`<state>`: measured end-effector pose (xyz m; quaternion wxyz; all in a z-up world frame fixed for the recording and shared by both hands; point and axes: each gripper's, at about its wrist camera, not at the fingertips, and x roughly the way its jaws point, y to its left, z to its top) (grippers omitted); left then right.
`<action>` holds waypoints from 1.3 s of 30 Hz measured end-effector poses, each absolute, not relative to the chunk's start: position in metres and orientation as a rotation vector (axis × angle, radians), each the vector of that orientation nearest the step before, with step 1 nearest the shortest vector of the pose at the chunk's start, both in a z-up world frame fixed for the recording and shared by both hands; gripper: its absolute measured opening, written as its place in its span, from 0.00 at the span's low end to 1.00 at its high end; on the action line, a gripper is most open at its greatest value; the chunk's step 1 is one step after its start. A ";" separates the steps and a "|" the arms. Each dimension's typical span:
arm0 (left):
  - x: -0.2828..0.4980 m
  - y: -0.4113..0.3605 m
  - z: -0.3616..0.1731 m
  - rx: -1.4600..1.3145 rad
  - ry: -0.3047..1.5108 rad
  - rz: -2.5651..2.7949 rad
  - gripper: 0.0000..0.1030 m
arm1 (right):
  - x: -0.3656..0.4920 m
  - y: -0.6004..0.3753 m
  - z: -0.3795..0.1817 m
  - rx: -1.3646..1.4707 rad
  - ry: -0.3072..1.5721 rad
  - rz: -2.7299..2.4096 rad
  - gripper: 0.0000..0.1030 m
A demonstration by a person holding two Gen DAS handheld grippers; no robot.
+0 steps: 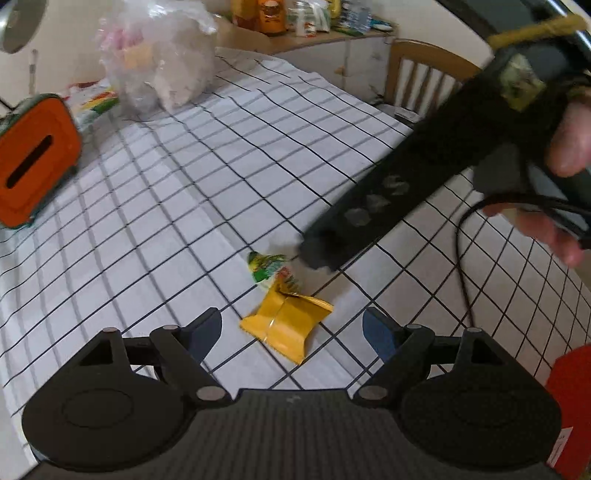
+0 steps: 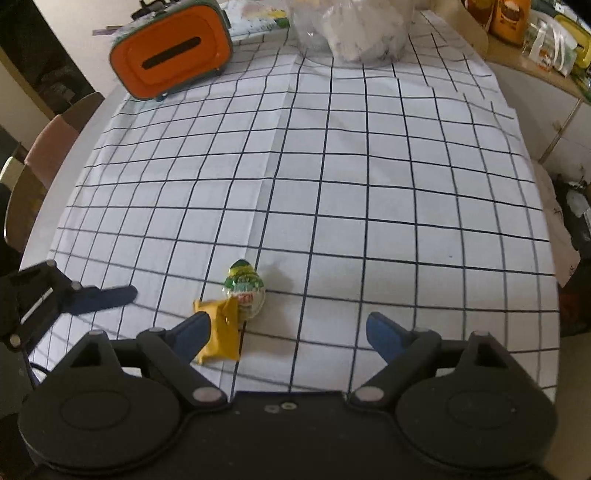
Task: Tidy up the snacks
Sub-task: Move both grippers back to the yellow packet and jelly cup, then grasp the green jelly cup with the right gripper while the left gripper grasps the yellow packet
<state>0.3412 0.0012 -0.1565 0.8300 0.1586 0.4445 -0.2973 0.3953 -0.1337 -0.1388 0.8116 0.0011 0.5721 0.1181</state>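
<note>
A yellow snack packet (image 1: 286,326) lies on the checked tablecloth (image 1: 184,206), touching a green-and-white egg-shaped snack (image 1: 271,269) just beyond it. My left gripper (image 1: 291,326) is open, its jaws either side of the yellow packet and just short of it. The right gripper's body (image 1: 369,206) reaches in from the right, its tip by the egg snack. In the right wrist view the right gripper (image 2: 288,332) is open and empty, with the yellow packet (image 2: 219,332) by its left finger and the egg snack (image 2: 245,290) just ahead. The left gripper's fingertip (image 2: 110,295) shows at the left.
An orange container with a slot in its lid (image 2: 171,55) stands at the far left of the table. A clear plastic bag (image 1: 162,62) sits at the far edge. A wooden chair (image 1: 421,77) and a cluttered shelf (image 1: 306,22) stand beyond the table. A red object (image 1: 572,406) is at the right.
</note>
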 end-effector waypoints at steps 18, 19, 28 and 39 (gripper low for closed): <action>0.359 -0.020 -0.199 0.448 0.899 -0.701 0.81 | 0.419 -0.098 -0.181 -0.019 1.241 0.260 0.74; 0.359 -0.020 -0.200 0.443 0.895 -0.699 0.81 | 0.419 -0.096 -0.182 -0.026 1.239 0.266 0.73; 0.360 -0.015 -0.212 0.418 0.905 -0.666 0.69 | 0.419 -0.087 -0.189 -0.103 1.227 0.288 0.57; 0.365 -0.004 -0.215 0.344 0.958 -0.600 0.62 | 0.412 -0.088 -0.187 -0.171 1.190 0.293 0.32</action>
